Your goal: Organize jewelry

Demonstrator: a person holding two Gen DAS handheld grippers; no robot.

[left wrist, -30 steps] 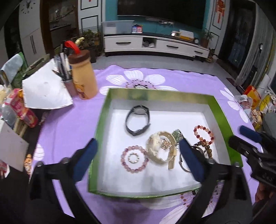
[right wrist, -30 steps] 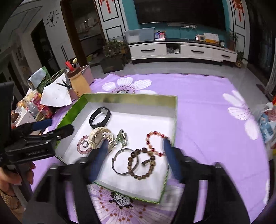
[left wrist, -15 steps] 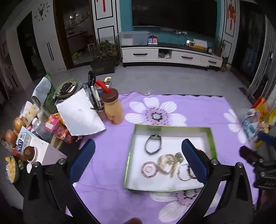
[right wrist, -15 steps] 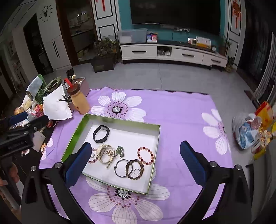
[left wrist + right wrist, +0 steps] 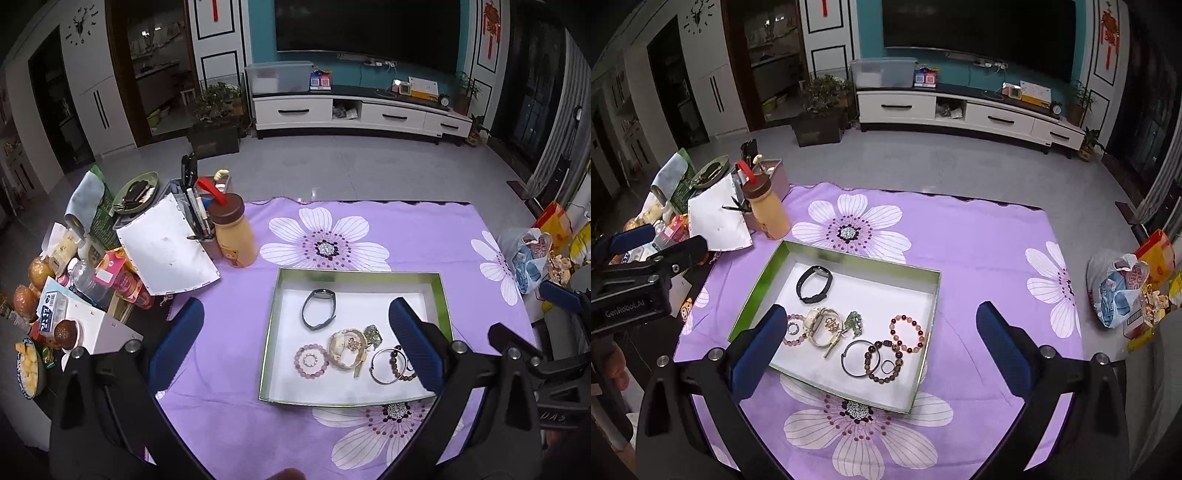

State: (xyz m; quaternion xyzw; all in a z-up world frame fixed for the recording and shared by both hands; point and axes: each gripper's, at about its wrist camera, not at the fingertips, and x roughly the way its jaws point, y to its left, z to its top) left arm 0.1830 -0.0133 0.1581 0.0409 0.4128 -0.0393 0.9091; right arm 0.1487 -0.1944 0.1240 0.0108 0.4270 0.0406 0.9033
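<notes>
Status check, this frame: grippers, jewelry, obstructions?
Left gripper open, empty. Right gripper open, empty. Jewelry all inside green box. Nothing blocking.

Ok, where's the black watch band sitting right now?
The black watch band lies in the green-rimmed box, in its far-left part in the right wrist view, apart from the cream bracelet nearer the camera.
</notes>
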